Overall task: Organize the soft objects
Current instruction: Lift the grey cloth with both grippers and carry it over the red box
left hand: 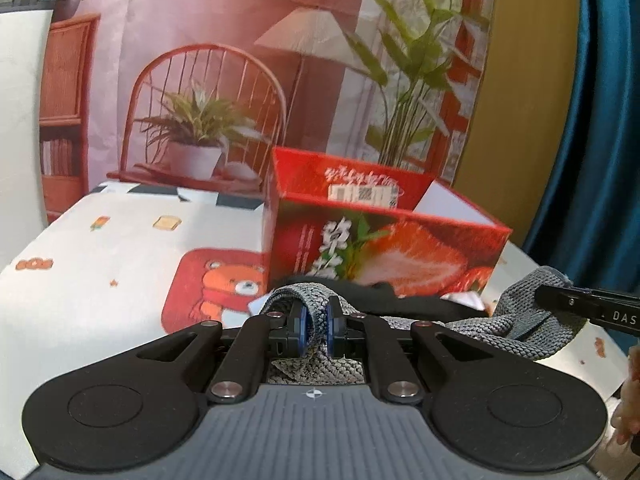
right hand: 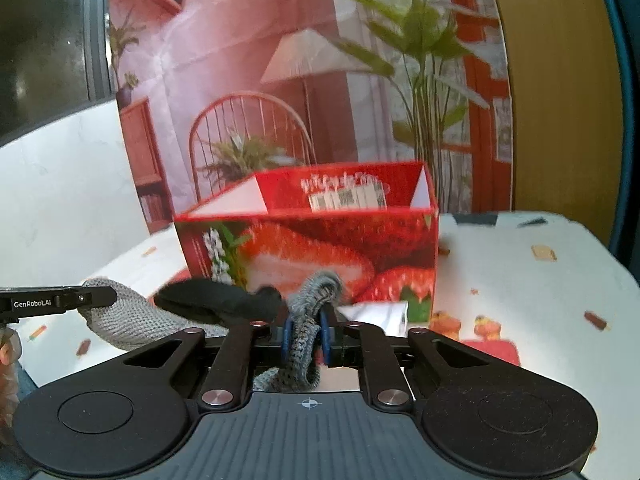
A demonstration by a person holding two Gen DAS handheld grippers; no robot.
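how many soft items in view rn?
2: grey knit piece stretched between left gripper and right gripper; black fabric item before the strawberry box. Box contents hidden.

A printed backdrop point(left hand: 240, 40) fills the upper half of both views, showing a red spindle-back chair point(left hand: 208, 92), a potted plant point(left hand: 196, 136), a floor lamp point(left hand: 308, 32) and tall green leaves point(left hand: 412, 60). To the right of it in the left wrist view stand a mustard-yellow panel point(left hand: 524, 80) and, at the far right edge, a blue curtain point(left hand: 600, 140). The counter point(left hand: 100, 260) across the lower middle carries a white cloth printed with small snack motifs and a red patch with a bear point(left hand: 228, 288).
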